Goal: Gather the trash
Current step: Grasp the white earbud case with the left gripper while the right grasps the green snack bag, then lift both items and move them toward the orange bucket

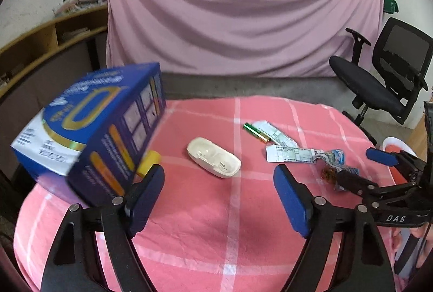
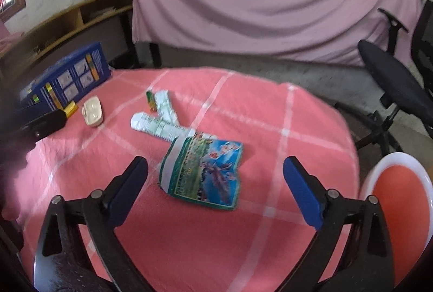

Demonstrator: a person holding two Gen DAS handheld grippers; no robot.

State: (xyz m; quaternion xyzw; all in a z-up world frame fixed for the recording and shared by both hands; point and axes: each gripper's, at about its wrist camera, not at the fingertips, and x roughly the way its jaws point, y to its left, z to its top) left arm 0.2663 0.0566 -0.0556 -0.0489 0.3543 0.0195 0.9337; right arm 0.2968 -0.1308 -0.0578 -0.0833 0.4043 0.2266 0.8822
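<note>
while both claws hang tilted down over the round table with its pink checked cloth [image 1: 205, 224], neither one grips anything: the left gripper [image 1: 219, 183] stands released with bare cloth between its blue pads, and the right gripper [image 2: 215, 185] is spread wide, its jaws to either side of a printed snack wrapper [image 2: 205, 170] that lies flat on the cloth, not touched by the pads. just beyond that wrapper lie two folded paper slips [image 2: 159, 119] crossing each other, and a green and gold battery [image 2: 151, 100] rests against the farther slip. ahead of the left gripper an open cream earbud case [image 1: 213, 156] sits on the cloth, apart from the paper. at the table's left edge a big blue box [image 1: 92, 124] rests, with a small yellow thing [image 1: 148, 162] tucked at its foot just beside the left finger. a red and white stool [image 2: 400, 200] stands by the table's right edge, a black office chair [image 1: 384, 78] beyond it, and a pink sheet [image 1: 238, 8] hangs across the back.
</note>
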